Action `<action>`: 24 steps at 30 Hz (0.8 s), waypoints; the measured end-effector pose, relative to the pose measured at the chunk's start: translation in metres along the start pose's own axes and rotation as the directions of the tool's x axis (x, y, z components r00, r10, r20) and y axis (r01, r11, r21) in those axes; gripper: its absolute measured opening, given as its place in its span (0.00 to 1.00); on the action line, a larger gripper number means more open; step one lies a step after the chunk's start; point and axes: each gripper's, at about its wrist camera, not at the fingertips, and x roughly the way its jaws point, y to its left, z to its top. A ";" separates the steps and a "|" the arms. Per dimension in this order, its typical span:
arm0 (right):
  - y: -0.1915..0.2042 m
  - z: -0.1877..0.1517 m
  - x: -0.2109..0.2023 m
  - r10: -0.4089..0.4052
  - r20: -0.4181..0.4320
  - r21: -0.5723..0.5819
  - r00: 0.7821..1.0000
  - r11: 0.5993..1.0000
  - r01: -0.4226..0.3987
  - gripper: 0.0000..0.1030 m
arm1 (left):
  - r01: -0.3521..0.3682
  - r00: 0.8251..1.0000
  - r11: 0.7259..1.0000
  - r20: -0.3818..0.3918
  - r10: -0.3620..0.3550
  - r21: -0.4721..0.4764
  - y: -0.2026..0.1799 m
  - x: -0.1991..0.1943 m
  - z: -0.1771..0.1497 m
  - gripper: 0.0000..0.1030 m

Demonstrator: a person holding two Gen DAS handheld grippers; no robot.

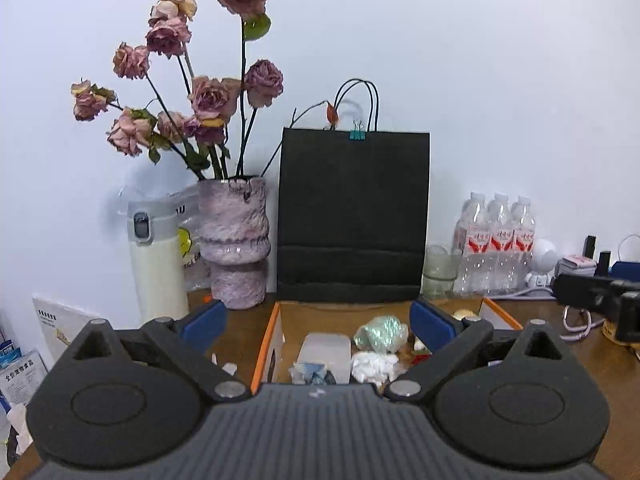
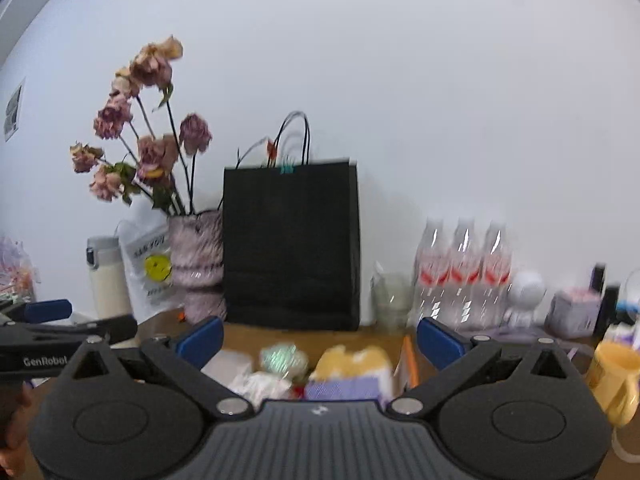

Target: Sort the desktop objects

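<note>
An open cardboard box with an orange rim [image 1: 266, 344] sits on the brown desk just ahead of my left gripper [image 1: 318, 320]. In it lie a frosted plastic case [image 1: 326, 356], a shiny green crumpled wrapper [image 1: 382, 332] and crumpled white paper [image 1: 374, 364]. The left gripper's blue pads stand wide apart with nothing between them. My right gripper [image 2: 320, 338] is open too, above the same box [image 2: 410, 356], where a yellow packet [image 2: 352, 360] and the green wrapper [image 2: 282, 358] show, blurred. Each gripper appears at the edge of the other's view.
Along the white wall stand a white thermos [image 1: 158, 264], a pink vase of dried roses [image 1: 234, 240], a black paper bag [image 1: 352, 216], a glass [image 1: 440, 268] and three water bottles [image 1: 496, 244]. A yellow mug [image 2: 616, 380] is at the right.
</note>
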 end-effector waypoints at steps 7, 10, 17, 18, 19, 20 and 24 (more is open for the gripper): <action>0.006 -0.018 -0.011 -0.013 -0.032 0.021 0.999 1.000 0.013 1.00 | -0.021 0.999 1.000 -0.024 0.021 0.000 0.005 -0.021 -0.012 1.00; 0.008 -0.038 -0.024 0.012 -0.080 0.030 0.997 0.999 -0.010 1.00 | -0.014 0.994 0.999 -0.111 0.017 0.030 0.005 -0.030 -0.027 1.00; 0.017 -0.104 -0.057 0.012 -0.260 0.032 0.965 0.999 -0.003 1.00 | -0.018 0.975 1.000 -0.220 0.021 0.014 0.005 -0.084 -0.088 1.00; 0.017 -0.111 -0.064 0.020 -0.284 0.046 0.959 0.999 -0.007 1.00 | -0.015 0.975 1.000 -0.220 0.020 0.025 0.004 -0.096 -0.098 1.00; 0.016 -0.118 -0.072 0.021 -0.308 0.057 0.951 0.998 -0.003 1.00 | -0.015 0.974 0.999 -0.227 0.024 0.039 0.002 -0.107 -0.107 1.00; 0.016 -0.126 -0.081 0.013 -0.330 0.062 0.944 0.998 0.007 1.00 | -0.012 0.971 0.999 -0.239 0.024 0.053 0.002 -0.118 -0.115 1.00; 0.016 -0.148 -0.121 -0.011 -0.364 0.087 0.931 0.995 0.046 1.00 | 0.002 0.963 0.999 -0.269 0.012 0.051 0.009 -0.162 -0.133 1.00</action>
